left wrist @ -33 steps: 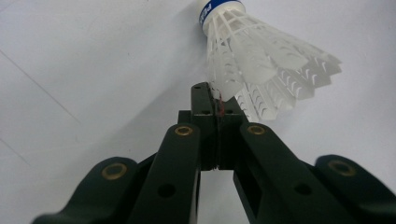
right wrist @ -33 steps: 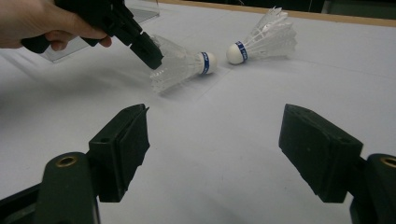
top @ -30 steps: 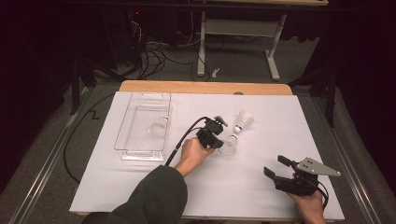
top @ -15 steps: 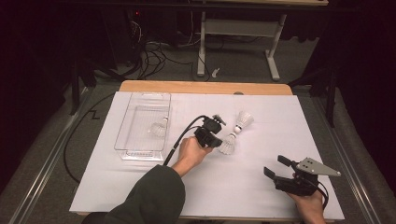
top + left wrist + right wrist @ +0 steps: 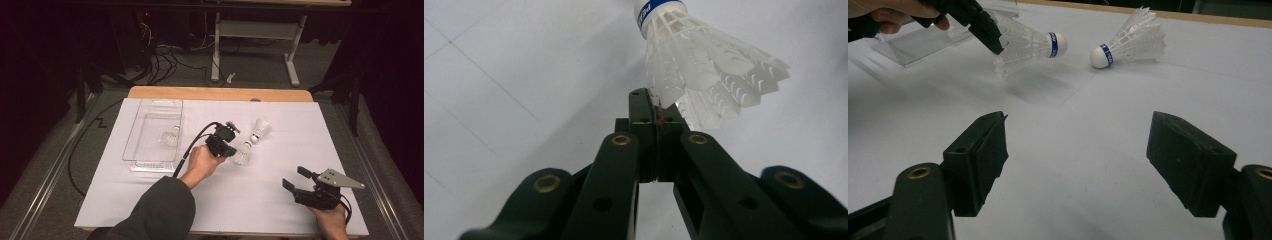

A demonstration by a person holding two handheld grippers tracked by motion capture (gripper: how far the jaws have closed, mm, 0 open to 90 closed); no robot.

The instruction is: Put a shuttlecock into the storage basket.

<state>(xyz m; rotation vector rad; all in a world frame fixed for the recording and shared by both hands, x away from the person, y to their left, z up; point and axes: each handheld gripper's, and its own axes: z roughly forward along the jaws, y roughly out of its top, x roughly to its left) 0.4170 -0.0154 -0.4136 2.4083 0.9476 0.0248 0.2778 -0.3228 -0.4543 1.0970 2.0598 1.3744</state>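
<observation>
While the left tongs (image 5: pixel 231 151) pinch the feather skirt of a white feathered shuttlecock with a blue band below its cork tip (image 5: pixel 243 154), that shuttlecock sits near the middle of the surface, its cork pointing away from the left hand (image 5: pixel 202 161). In the left gripper view the jaws are pressed together on the lower edge of the feathers (image 5: pixel 711 75), and in the right gripper view the skirt looks slightly raised above its shadow.

Just beyond it lies a second white shuttlecock with the same blue band (image 5: pixel 260 129), on its side, its cork facing the cork of the held one; the two are near each other but apart. To the left stands a clear rectangular plastic tray (image 5: pixel 142 161), and a third white shuttlecock (image 5: pixel 170 136) lies inside it. Nothing lies between the held shuttlecock and the tray except the left hand and the black cable (image 5: pixel 189 146) trailing from its tool.

At the near right corner, the right tongs (image 5: pixel 294 178) are spread wide and grip nothing, well apart from all shuttlecocks.

A white sheet (image 5: pixel 260 200) covers the surface, with a wooden edge (image 5: pixel 220 93) showing at the far side. Behind it the room is dark, with grey carpet, a tangle of cables (image 5: pixel 165 60) and a white metal stand (image 5: pixel 252 30).

Three shuttlecocks, one tray, two tongs.
</observation>
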